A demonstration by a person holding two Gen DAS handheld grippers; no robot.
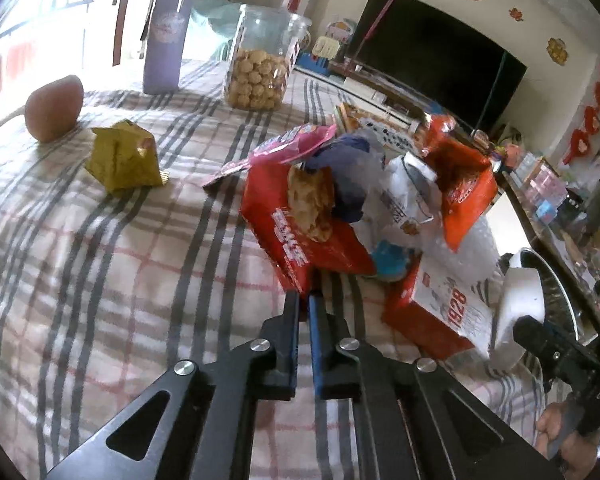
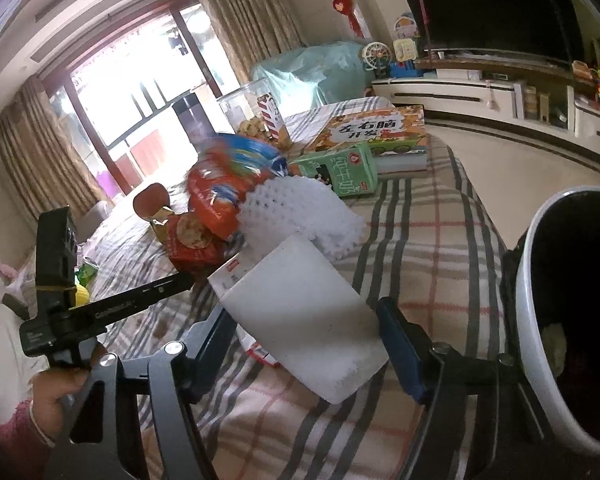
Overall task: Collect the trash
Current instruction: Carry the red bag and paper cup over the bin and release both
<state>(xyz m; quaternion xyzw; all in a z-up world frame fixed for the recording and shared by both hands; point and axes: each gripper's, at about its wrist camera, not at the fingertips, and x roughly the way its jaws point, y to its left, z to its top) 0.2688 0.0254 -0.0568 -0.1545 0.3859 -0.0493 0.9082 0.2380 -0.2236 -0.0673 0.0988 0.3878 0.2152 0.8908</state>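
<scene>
Pinching the near corner of a red foil snack bag (image 1: 300, 236), the left gripper (image 1: 306, 300) has its jaws closed almost together on the bag's edge, pointing steeply down at the plaid tablecloth (image 1: 100, 260). A round biscuit is pictured on the bag; its white lettering is too blurred to read. At about three o'clock from it lies a red-and-white carton (image 1: 440, 304) printed "1928".

The right gripper (image 2: 308, 344) is angled downward with a white foam block (image 2: 304, 320) between its jaws; whether the blue pads press on it I cannot tell. At two o'clock stands a white-rimmed bin with a dark inside (image 2: 540, 300). At twelve o'clock a green milk carton (image 2: 340, 172) bears Chinese characters.
</scene>
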